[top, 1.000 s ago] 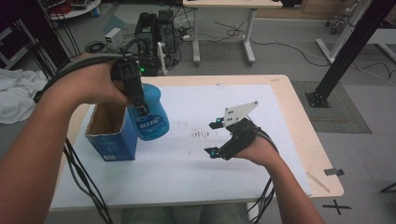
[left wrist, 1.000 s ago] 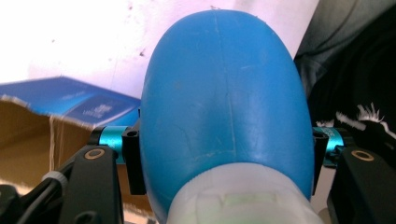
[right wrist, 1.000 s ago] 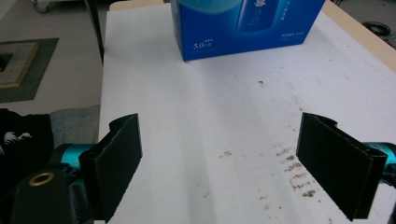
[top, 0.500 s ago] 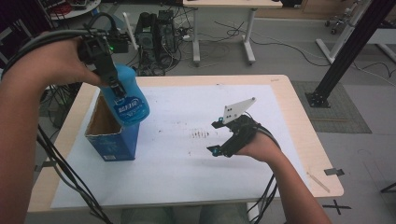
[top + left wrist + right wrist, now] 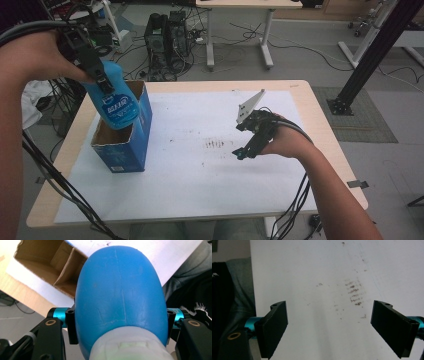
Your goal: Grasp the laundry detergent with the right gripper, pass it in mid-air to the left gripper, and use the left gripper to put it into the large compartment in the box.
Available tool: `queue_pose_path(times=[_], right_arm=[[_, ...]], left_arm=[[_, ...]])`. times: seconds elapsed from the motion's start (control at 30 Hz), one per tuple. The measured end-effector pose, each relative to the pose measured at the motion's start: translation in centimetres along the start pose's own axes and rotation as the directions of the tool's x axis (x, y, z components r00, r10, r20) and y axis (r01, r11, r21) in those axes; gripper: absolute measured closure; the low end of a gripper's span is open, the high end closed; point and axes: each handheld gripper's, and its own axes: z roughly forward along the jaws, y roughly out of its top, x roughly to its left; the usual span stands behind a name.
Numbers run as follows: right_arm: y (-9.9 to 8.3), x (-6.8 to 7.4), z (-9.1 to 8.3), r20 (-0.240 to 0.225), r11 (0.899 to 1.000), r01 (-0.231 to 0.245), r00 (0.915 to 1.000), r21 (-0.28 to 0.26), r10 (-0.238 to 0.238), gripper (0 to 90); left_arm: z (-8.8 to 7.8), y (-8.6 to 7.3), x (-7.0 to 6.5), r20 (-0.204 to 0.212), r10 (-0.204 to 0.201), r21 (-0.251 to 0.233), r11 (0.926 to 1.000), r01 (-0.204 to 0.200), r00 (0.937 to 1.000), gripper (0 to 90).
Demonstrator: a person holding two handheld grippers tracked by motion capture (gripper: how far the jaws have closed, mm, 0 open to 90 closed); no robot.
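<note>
Nearest to you, your right hand-held gripper (image 5: pixel 245 145) hangs over the white sheet covering the desk (image 5: pixel 210 200), its jaws spread wide with nothing between them; in the right gripper view there is just the smudged paper below.

Farther off, at the desk's left edge, your left hand-held gripper (image 5: pixel 102 82) is clamped on the rounded blue plastic bottle (image 5: pixel 116 102), pads pressing both of its sides near the pale neck. The bottle hangs base-down over the mouth of the open blue cardboard box with brown inside (image 5: pixel 122 145); whether its base has dipped below the rim I cannot tell.

This looks like the step of getting the bottle into the box. Next, I judge, you need to line the base up with the opening, keep it clear of the inner flaps (image 5: pixel 63 270), and lower it before letting go.
</note>
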Motion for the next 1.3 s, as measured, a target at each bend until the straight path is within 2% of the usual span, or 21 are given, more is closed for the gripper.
queue_pose_path(times=[0.13, 0.3, 0.33, 0.37, 0.43, 0.47, 0.53, 0.57, 0.6, 0.83, 0.87, 0.9, 0.97, 1.0, 1.07, 1.1, 1.13, 1.17, 1.2, 1.3], right_arm=[[0.5, -0.1, -0.3, 0.001, 1.0, 0.013, 0.9999, 0.028, -0.013, 13.3], [0.8, 0.0, -0.3, 0.009, 0.998, 0.024, 0.9997, 0.056, -0.024, 13.3], [0.9, 0.0, -0.4, 0.009, 0.998, 0.029, 0.9995, 0.058, -0.03, 13.3], [0.9, 0.0, -0.4, 0.007, 0.998, 0.03, 0.9995, 0.061, -0.03, 13.3], [0.9, 0.1, -0.4, 0.011, 0.997, 0.03, 0.9995, 0.067, -0.03, 13.3], [0.9, 0.1, -0.4, 0.013, 0.997, 0.032, 0.9994, 0.072, -0.033, 13.3], [0.9, 0.1, -0.4, 0.012, 0.996, 0.031, 0.9994, 0.079, -0.032, 13.3], [0.9, 0.0, -0.4, 0.013, 0.996, 0.036, 0.9992, 0.076, -0.037, 13.3], [0.9, 0.0, -0.4, 0.014, 0.996, 0.036, 0.9992, 0.079, -0.038, 13.3], [1.1, 0.1, -0.6, 0.019, 0.995, 0.046, 0.9987, 0.094, -0.048, 13.3], [1.2, 0.1, -0.7, 0.014, 0.994, 0.043, 0.9989, 0.099, -0.045, 13.3], [1.2, 0.2, -0.6, 0.013, 0.994, 0.04, 0.999, 0.099, -0.042, 13.3], [1.2, 0.2, -0.6, 0.019, 0.994, 0.048, 0.9985, 0.101, -0.051, 13.3], [1.2, 0.2, -0.5, 0.018, 0.993, 0.047, 0.9986, 0.104, -0.049, 13.3], [1.3, 0.3, -0.5, 0.016, 0.993, 0.043, 0.9988, 0.109, -0.045, 13.3], [1.3, 0.3, -0.5, 0.016, 0.993, 0.043, 0.9988, 0.109, -0.045, 13.3], [1.3, 0.3, -0.5, 0.015, 0.993, 0.042, 0.9989, 0.11, -0.044, 13.3], [1.3, 0.3, -0.5, 0.016, 0.993, 0.044, 0.9988, 0.11, -0.046, 13.3], [1.3, 0.3, -0.5, 0.017, 0.993, 0.041, 0.9989, 0.111, -0.043, 13.3], [1.3, 0.4, -0.5, 0.021, 0.993, 0.048, 0.9985, 0.111, -0.051, 13.3]], left_arm=[[0.3, -0.4, 0.7, -0.003, -0.062, 0.002, 0.9981, 0.062, 0.9981, 38.0], [0.8, -1.0, 1.6, 0.003, -0.118, 0.016, 0.9929, 0.118, 0.993, 38.0], [0.9, -1.2, 1.8, 0.0, -0.118, 0.025, 0.9927, 0.118, 0.993, 38.0], [1.1, -1.3, 2.0, 0.0, -0.136, 0.026, 0.9904, 0.136, 0.9907, 38.0], [1.4, -1.3, 2.1, -0.004, -0.143, 0.03, 0.9892, 0.143, 0.9897, 38.0], [1.8, -1.5, 2.4, -0.005, -0.175, 0.029, 0.9842, 0.175, 0.9846, 37.9], [2.3, -1.7, 2.8, -0.006, -0.185, 0.029, 0.9823, 0.185, 0.9827, 37.9], [2.5, -1.8, 3.0, -0.003, -0.178, 0.041, 0.9833, 0.178, 0.9841, 38.0], [2.8, -1.8, 3.1, 0.0, -0.193, 0.033, 0.9807, 0.193, 0.9812, 38.0], [4.8, -1.8, 3.6, 0.017, -0.214, 0.029, 0.9765, 0.214, 0.9766, 38.0], [5.6, -1.7, 3.7, 0.024, -0.215, 0.03, 0.9763, 0.214, 0.9763, 37.9], [5.9, -1.7, 3.8, 0.025, -0.202, 0.042, 0.9787, 0.201, 0.979, 38.0], [6.7, -1.6, 3.8, 0.027, -0.21, 0.042, 0.9771, 0.209, 0.9773, 38.0], [7.0, -1.5, 4.0, 0.029, -0.192, 0.058, 0.9801, 0.19, 0.981, 38.0], [7.9, -1.4, 3.8, 0.03, -0.21, 0.046, 0.977, 0.208, 0.9773, 38.0], [7.9, -1.4, 3.8, 0.03, -0.21, 0.046, 0.977, 0.208, 0.9773, 37.9], [8.6, -1.3, 4.0, 0.025, -0.195, 0.07, 0.9788, 0.193, 0.9805, 38.0], [9.1, -1.2, 3.9, 0.032, -0.208, 0.066, 0.9765, 0.205, 0.9777, 38.0], [9.3, -1.1, 4.1, 0.025, -0.188, 0.084, 0.979, 0.186, 0.9818, 38.0], [10.4, -1.0, 4.2, 0.023, -0.184, 0.095, 0.9789, 0.181, 0.9827, 38.0]])
